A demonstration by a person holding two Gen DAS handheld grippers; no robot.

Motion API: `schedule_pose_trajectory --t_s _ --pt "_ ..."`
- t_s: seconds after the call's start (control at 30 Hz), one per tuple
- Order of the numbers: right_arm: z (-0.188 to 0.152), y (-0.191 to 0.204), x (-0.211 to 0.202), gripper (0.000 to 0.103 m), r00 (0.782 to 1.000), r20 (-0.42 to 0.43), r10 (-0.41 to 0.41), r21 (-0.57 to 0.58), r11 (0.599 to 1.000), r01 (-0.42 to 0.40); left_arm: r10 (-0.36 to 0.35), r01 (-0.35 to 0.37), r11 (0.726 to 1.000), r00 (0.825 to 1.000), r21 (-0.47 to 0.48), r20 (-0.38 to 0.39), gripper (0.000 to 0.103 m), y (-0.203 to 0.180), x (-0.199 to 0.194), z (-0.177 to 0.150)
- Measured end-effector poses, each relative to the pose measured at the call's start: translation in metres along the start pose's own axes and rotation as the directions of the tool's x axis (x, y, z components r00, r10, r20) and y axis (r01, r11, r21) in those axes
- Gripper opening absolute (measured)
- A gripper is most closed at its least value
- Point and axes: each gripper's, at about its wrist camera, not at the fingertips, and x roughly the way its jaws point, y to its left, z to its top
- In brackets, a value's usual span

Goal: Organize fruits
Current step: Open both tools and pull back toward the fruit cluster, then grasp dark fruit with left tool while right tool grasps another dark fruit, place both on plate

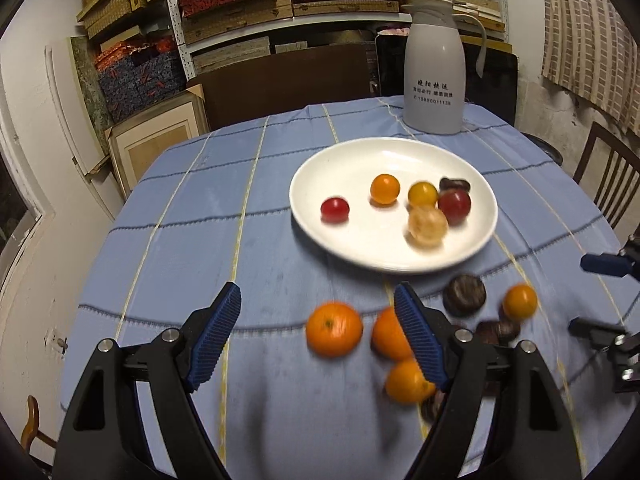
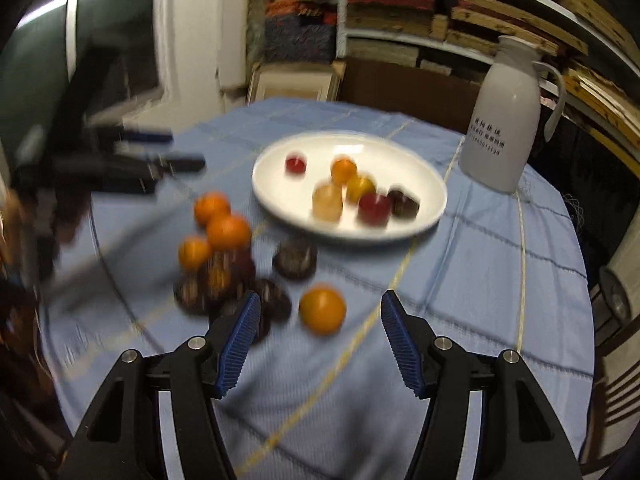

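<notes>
Both tools gaped wide, holding nothing. The left tool (image 1: 318,312) hung over an orange (image 1: 334,328) on the desk (image 1: 180,240); the right tool (image 2: 320,316) framed another orange (image 2: 322,309). The plate (image 1: 320,168), farther back, held six small fruits. A jug (image 1: 434,64) stood behind it.

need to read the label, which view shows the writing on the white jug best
The left wrist view: the white jug faces the camera, upright and fairly sharp, so its printed lines are nearly legible. In the right wrist view the jug leans toward the frame's edge and its print is smeared.
</notes>
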Motion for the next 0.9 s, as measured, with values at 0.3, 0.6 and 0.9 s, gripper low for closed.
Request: schedule_pose_trajectory --t_s 0.3,0.6,0.9 --pt "-0.019 0.035 0.027 0.063 0.991 -0.092 0.099 -0.022 0.995 -0.102 -0.007 0.006 1.0 1.0 -0.016 -0.03 0.077 0.003 -0.008 -0.019" --pt "-0.01 0.05 0.054 0.056 0.979 -0.141 0.146 0.012 0.989 -0.146 -0.06 0.06 0.998 0.997 -0.004 -0.049 0.077 -0.004 -0.01 -0.033" --pt "-0.011 0.043 0.04 0.046 0.984 -0.115 0.135 0.016 0.991 -0.134 -0.144 0.152 0.985 0.984 0.077 -0.104 0.077 -0.043 -0.011 -0.063"
